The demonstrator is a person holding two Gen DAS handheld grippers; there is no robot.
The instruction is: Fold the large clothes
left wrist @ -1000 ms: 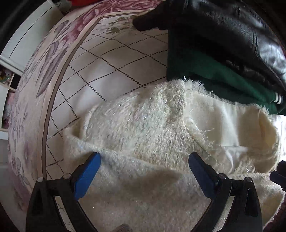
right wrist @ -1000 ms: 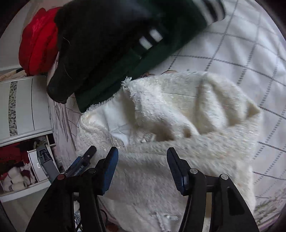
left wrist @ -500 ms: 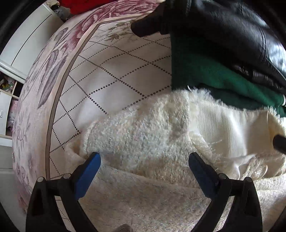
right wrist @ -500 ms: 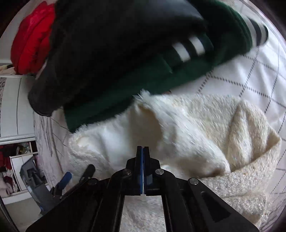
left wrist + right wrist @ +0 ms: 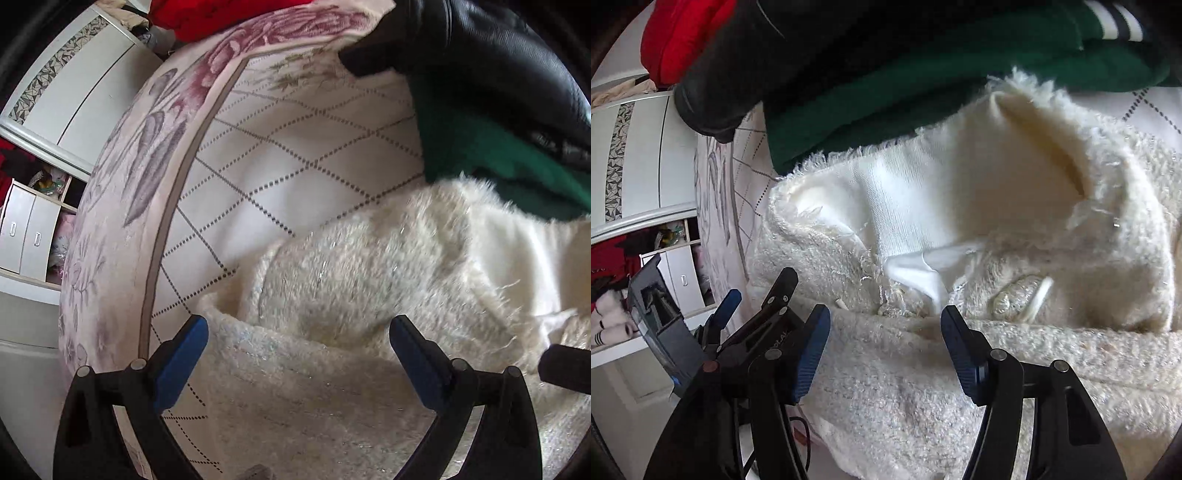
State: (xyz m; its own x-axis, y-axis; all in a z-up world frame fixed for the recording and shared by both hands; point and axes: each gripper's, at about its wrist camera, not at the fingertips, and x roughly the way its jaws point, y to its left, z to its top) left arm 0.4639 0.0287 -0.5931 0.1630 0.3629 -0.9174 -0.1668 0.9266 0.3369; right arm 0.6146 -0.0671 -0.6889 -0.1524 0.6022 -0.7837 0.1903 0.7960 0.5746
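Right gripper (image 5: 884, 332) opening again after snapping shut half a second ago, nothing between the pads, closer now to the cream fuzzy coat (image 5: 960, 229) heaped on the quilted bed (image 5: 295, 147). Left gripper (image 5: 297, 350) spread wide over it, as before, empty. Green garment (image 5: 886, 92) and black jacket (image 5: 498, 66) cut off at top.

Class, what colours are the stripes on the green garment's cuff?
White and dark stripes on the green garment's cuff, clearest in the right wrist view.

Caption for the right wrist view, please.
Right gripper, jaws opening and empty, over a cream fuzzy garment beside stacked green and black clothes.
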